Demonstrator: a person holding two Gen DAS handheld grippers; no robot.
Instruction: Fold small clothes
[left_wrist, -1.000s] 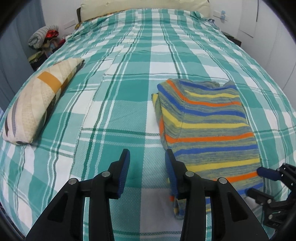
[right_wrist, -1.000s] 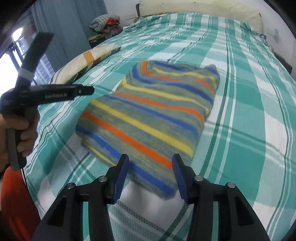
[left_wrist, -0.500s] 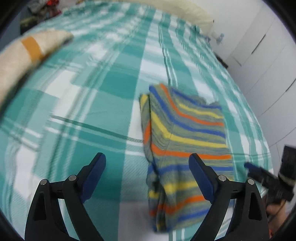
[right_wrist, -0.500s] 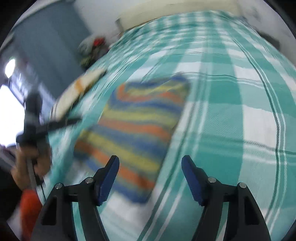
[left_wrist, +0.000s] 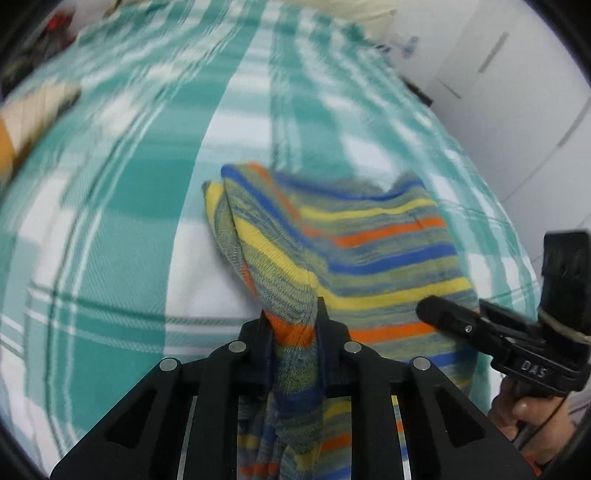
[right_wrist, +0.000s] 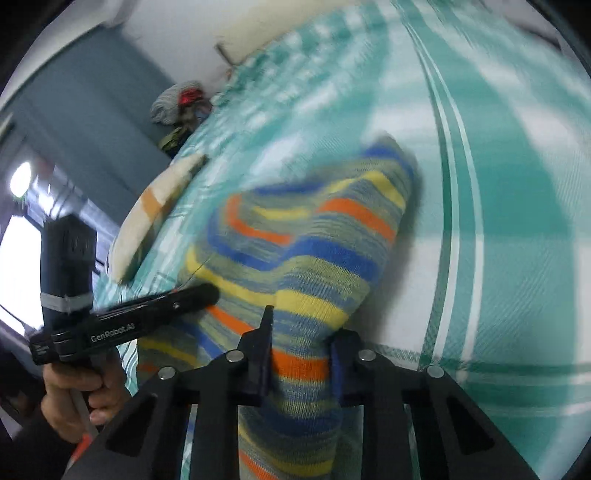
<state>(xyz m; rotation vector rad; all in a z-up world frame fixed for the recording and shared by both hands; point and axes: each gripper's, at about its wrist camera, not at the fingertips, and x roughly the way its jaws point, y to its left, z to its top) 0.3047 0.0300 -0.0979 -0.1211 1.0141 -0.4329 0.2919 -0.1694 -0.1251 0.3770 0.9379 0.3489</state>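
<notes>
A folded striped knit garment (left_wrist: 369, 240), grey-green with blue, yellow and orange bands, lies on the teal plaid bed (left_wrist: 110, 229). My left gripper (left_wrist: 293, 325) is shut on its near left corner, and the cloth bunches between the jaws. My right gripper (right_wrist: 300, 354) is shut on the near right corner of the same garment (right_wrist: 314, 243). Each gripper shows in the other's view: the right one in the left wrist view (left_wrist: 517, 332), the left one in the right wrist view (right_wrist: 122, 317). The near edge is lifted; the far part still rests on the bed.
A striped beige pillow (right_wrist: 155, 206) lies at the bed's left side. A pile of clothes (right_wrist: 177, 103) sits beyond the bed near a grey curtain. White wardrobe doors (left_wrist: 517, 92) stand to the right of the bed.
Both grippers were open above the garment's near edge; they have come down and shut on its two near corners, and the near edge has lifted off the bed.
</notes>
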